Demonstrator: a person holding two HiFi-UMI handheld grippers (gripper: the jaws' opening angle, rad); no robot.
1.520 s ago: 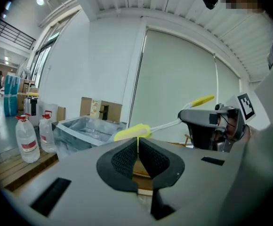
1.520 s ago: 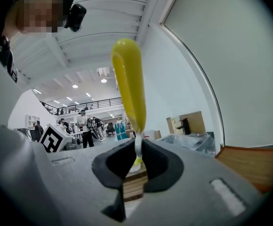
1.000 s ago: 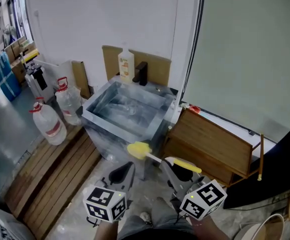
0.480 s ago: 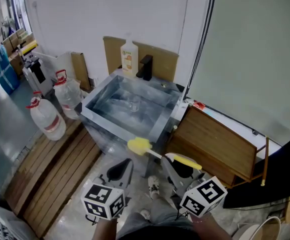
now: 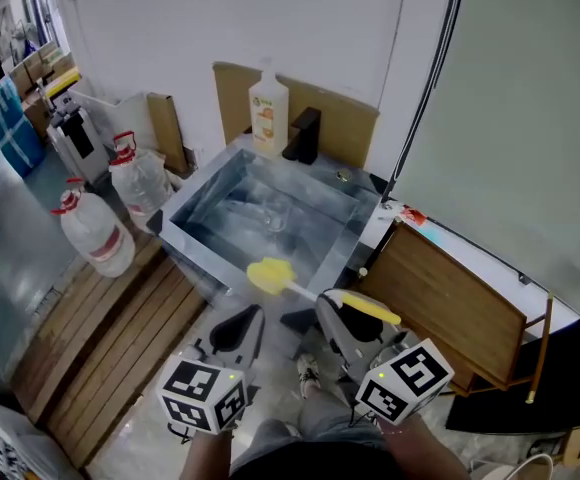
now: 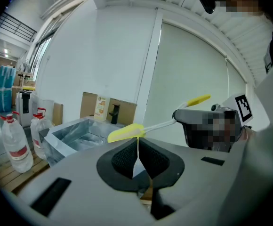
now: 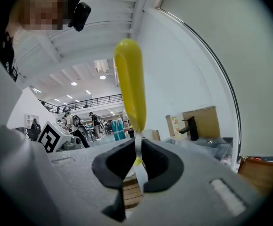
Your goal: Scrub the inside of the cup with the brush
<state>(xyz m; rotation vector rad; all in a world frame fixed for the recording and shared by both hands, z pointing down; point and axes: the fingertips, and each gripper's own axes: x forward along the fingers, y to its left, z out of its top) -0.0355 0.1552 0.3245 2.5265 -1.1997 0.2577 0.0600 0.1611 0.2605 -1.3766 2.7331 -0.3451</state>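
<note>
In the head view a steel sink (image 5: 195, 204) stands ahead, and a clear cup (image 5: 274, 218) shows faintly on its bottom. My right gripper (image 5: 342, 330) is shut on the brush, whose yellow head (image 5: 268, 275) reaches out over the sink's near rim. In the right gripper view the pads pinch the brush's white shaft (image 7: 139, 166), and its yellow grip (image 7: 130, 86) rises above them. To the left, my left gripper (image 5: 238, 334) sits short of the sink, shut with nothing in it. In the left gripper view those jaws (image 6: 138, 157) meet, with the brush head (image 6: 125, 132) beyond.
A soap bottle (image 5: 268, 113) and a black tap (image 5: 304, 134) stand at the sink's back edge. Two water jugs (image 5: 97, 239) sit on the floor to the left beside wooden slats (image 5: 95, 343). A wooden board (image 5: 455, 310) lies right of the sink.
Both grippers and the brush have moved forward toward the sink, which now looks nearer and larger. The jaws of both stay as they were.
</note>
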